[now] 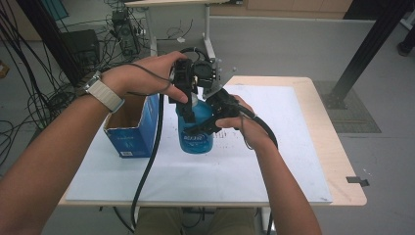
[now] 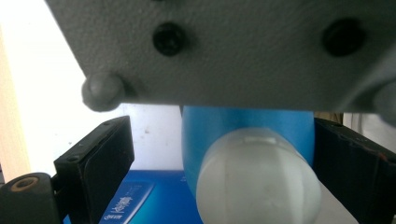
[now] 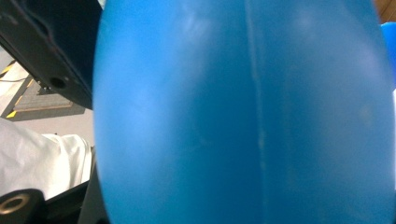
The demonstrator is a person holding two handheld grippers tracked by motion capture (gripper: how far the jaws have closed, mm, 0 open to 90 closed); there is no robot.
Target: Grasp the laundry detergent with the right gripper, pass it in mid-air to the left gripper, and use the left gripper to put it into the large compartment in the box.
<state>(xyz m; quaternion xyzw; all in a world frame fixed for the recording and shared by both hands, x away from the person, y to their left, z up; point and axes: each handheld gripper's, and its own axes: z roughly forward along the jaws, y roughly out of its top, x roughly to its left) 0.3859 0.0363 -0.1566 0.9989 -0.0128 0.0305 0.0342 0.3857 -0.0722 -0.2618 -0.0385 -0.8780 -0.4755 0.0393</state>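
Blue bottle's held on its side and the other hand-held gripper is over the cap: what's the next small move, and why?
Probably close the left hand-held gripper on the white cap: its jaws straddle the cap with a gap at one side, while the right hand-held gripper clamps the blue bottle above the table.

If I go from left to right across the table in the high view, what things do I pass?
Blue cardboard box → blue bottle → right hand-held gripper, which grips the bottle from its right side → bare white sheet → wooden table edge.
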